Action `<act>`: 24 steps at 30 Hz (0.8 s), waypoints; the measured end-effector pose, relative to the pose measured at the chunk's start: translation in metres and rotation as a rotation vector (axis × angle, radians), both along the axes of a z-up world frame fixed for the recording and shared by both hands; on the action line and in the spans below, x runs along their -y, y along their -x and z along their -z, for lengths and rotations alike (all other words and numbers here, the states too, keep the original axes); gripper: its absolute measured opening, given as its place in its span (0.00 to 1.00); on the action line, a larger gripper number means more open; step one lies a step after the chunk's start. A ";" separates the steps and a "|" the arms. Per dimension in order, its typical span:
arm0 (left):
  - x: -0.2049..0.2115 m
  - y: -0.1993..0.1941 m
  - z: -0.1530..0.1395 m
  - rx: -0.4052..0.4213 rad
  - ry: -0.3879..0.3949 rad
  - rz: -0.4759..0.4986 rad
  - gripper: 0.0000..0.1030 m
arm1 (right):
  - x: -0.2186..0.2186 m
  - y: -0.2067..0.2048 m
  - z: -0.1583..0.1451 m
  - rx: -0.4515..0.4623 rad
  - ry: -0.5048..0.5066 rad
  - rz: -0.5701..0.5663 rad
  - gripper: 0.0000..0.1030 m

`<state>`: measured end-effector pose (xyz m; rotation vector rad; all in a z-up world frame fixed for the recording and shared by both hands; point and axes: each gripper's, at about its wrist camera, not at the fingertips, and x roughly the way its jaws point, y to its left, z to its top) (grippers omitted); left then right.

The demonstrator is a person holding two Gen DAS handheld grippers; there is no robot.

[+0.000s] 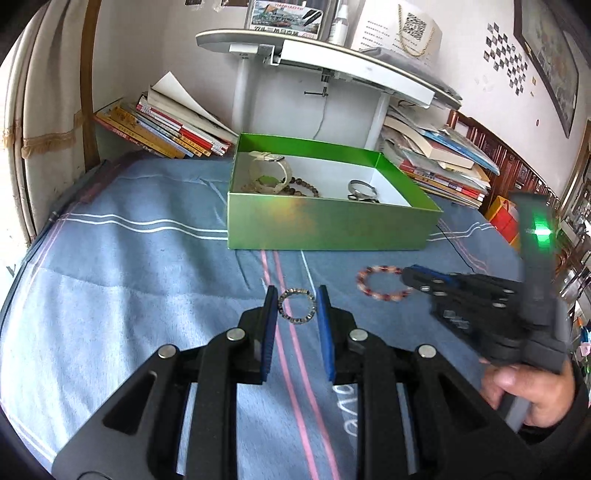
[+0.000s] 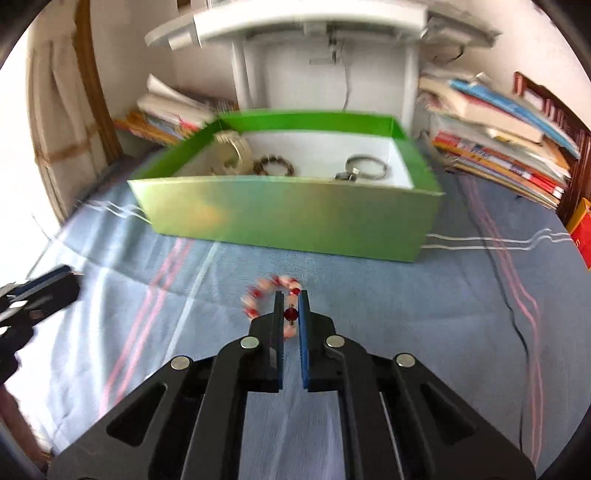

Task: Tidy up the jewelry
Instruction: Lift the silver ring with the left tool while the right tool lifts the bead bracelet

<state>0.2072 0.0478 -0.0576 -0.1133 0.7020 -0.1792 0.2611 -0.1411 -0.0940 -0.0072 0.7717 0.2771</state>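
R gripper jaws pinch red-pink bead bracelet on bedsheet; green box straight ahead. L gripper jaws hold dark ring bracelet, box up-right.

A blue cotton bedsheet with white and pink stripes covers the surface. Behind it stands a white desk on two pale legs, flanked by a slanting pile of colourful books at left and a taller, untidy stack of books and papers at right. A white spray bottle and a white paper bag with rope handles sit on the desktop. A dark-framed picture hangs on the wall.
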 end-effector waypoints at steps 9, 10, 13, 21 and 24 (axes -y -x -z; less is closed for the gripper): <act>0.017 0.030 -0.003 0.005 -0.028 -0.006 0.20 | 0.026 0.080 -0.044 0.121 -0.068 0.002 0.07; 0.018 0.033 -0.003 0.007 -0.031 -0.004 0.20 | 0.028 0.086 -0.047 0.127 -0.073 0.001 0.07; 0.023 0.043 -0.005 0.009 -0.041 0.002 0.20 | 0.033 0.101 -0.050 0.140 -0.085 0.003 0.07; 0.032 0.062 -0.008 0.012 -0.055 0.018 0.20 | 0.038 0.120 -0.048 0.152 -0.096 0.006 0.07; 0.033 0.067 -0.007 0.010 -0.058 0.019 0.20 | 0.040 0.124 -0.049 0.157 -0.099 0.006 0.07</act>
